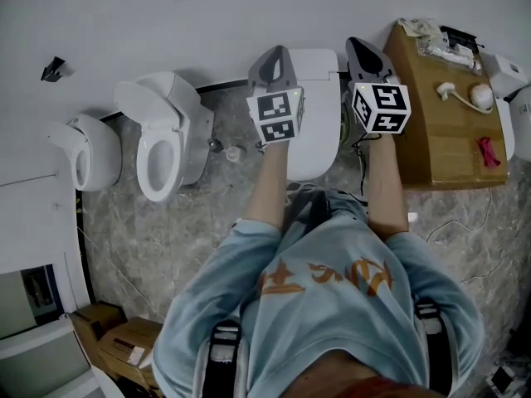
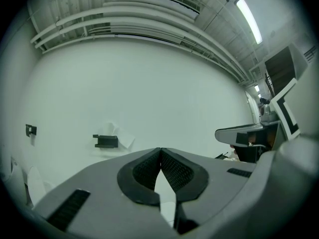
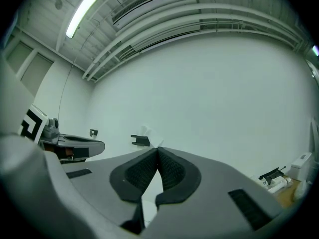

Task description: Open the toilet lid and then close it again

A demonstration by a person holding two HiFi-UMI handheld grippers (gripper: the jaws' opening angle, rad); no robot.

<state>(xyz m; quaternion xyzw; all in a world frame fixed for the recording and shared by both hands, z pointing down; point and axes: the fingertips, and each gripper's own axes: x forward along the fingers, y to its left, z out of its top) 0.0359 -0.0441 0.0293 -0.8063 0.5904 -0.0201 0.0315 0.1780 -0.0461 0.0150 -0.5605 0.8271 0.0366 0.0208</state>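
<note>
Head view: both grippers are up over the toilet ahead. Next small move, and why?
Probably tip the right gripper down toward the front edge of the toilet lid, which looks closed. The right gripper and the left gripper are both shut, empty and aimed level at the wall, so neither is on the lid yet.

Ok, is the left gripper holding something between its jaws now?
No, the left gripper is shut, with its jaws touching at the tips and nothing between them.

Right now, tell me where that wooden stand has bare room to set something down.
Bare: the near left of the wooden stand, beside the pink object. Crowded: its far end, with crumpled packaging and a white tool.
</note>
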